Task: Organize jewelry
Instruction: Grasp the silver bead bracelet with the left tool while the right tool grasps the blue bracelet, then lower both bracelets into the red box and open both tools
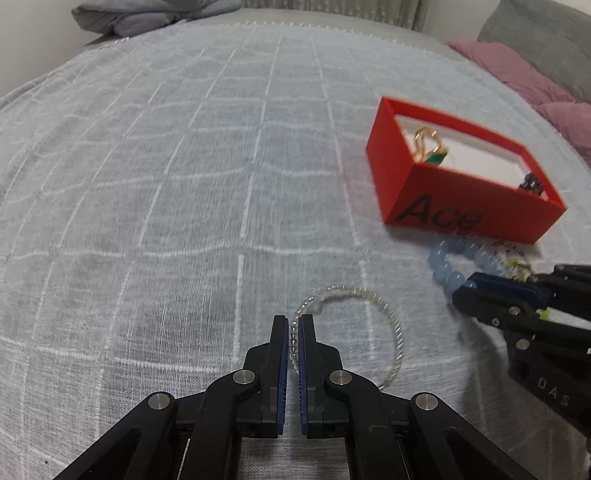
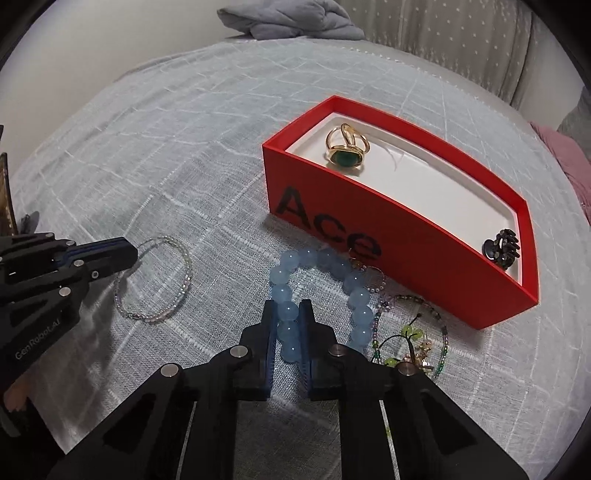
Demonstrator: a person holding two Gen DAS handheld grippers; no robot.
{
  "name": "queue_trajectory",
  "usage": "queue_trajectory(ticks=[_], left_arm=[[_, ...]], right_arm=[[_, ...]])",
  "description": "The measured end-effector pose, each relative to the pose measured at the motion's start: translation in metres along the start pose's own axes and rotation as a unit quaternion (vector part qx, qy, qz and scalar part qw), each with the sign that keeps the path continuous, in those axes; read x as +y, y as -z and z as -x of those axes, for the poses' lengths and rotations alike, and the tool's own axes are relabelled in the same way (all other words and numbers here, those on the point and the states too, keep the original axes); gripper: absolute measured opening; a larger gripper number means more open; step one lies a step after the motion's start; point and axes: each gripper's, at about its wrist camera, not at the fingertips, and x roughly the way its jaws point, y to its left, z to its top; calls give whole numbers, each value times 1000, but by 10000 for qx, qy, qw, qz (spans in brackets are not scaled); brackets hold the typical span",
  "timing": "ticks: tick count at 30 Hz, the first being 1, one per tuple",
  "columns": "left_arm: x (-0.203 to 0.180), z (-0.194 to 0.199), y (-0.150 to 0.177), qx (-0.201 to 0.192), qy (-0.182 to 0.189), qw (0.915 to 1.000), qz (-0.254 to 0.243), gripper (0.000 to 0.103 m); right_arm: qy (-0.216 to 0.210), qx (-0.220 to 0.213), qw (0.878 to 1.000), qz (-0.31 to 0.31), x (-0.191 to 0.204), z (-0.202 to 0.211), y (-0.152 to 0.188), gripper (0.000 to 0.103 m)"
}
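Observation:
A red box [image 1: 391, 173] [image 2: 325, 199] marked "Ace" holds a gold ring with a green stone [image 1: 430, 147] [image 2: 345, 151] and a small black piece [image 1: 530, 182] [image 2: 502, 245]. My left gripper [image 1: 293, 321] [image 2: 131, 253] is shut on the clear bead bracelet [image 1: 391, 321] [image 2: 184, 273], which lies on the bedspread. My right gripper [image 2: 288, 314] [image 1: 458, 291] is shut on the blue bead bracelet [image 2: 284, 273] [image 1: 443, 266], with beads pinched between its pads just in front of the box. A tangle of small coloured bead jewelry [image 2: 410, 332] [image 1: 517, 264] lies beside it.
All of this rests on a pale grey checked bedspread [image 1: 184, 166] [image 2: 147, 147]. A bundled grey cloth [image 1: 147, 14] [image 2: 295, 22] lies at the far edge. Pink cushions [image 1: 517, 70] [image 2: 565, 147] sit beyond the box on the right.

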Motion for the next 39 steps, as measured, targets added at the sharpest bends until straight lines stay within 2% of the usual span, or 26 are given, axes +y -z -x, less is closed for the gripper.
queue_trajectory(ticks=[19, 31, 39], left_arm=[[-18, 40, -22, -547, 344, 9979, 21, 0], [-37, 52, -45, -830, 560, 9950, 31, 0], [-46, 52, -61, -998, 762, 9921, 60, 0]], right_arm=[[-89, -867, 9932, -766, -35, 98, 16, 12], [-112, -1321, 9855, -1061, -55, 138, 10, 12], [-103, -1535, 9806, -1216, -68, 149, -3, 12]])
